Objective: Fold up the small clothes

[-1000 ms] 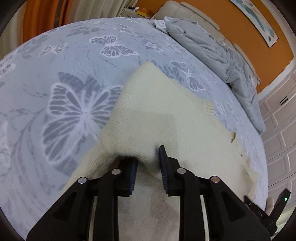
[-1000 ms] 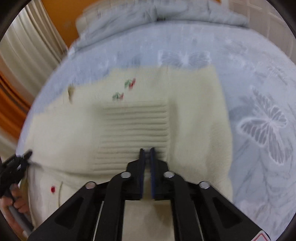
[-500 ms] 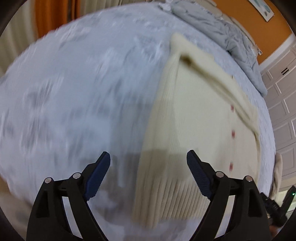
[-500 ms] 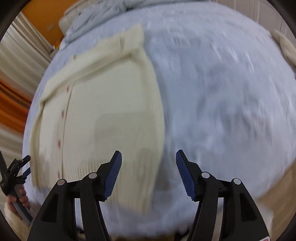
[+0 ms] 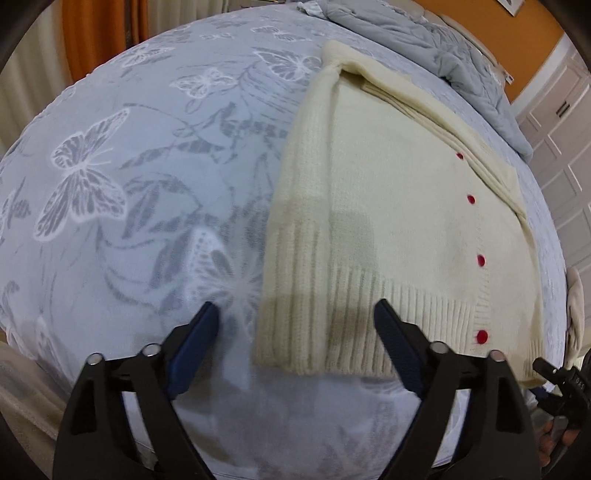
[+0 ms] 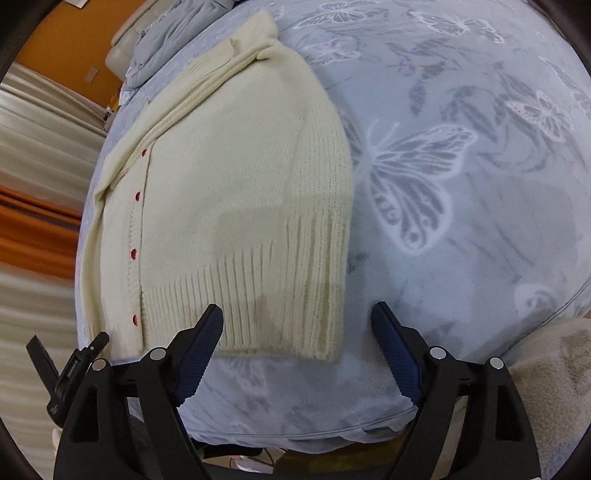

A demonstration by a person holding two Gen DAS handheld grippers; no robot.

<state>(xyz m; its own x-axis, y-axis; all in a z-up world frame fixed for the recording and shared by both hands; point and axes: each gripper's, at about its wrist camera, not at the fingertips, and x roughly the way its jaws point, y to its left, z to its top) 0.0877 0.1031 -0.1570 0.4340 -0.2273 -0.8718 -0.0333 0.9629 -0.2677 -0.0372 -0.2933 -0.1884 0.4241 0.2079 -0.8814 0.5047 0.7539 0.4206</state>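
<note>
A small cream knit cardigan (image 5: 399, 206) with red buttons lies flat on the bed, both sleeves folded in over its body. It also shows in the right wrist view (image 6: 229, 184). My left gripper (image 5: 297, 345) is open and empty, held just in front of the ribbed hem at the cardigan's left side. My right gripper (image 6: 297, 347) is open and empty, held just in front of the hem at the right side. Neither touches the fabric.
The bed carries a grey-blue sheet with white butterflies (image 5: 140, 192). A crumpled grey duvet (image 5: 436, 48) lies at the far end by the headboard. Beige fabric (image 6: 554, 384) hangs at the near right edge. Orange curtains (image 5: 107, 33) stand on the left.
Both grippers let go of the cardigan, opened wide and pulled back toward the near edge of the bed. The cardigan now lies folded narrower, sleeves in.
</note>
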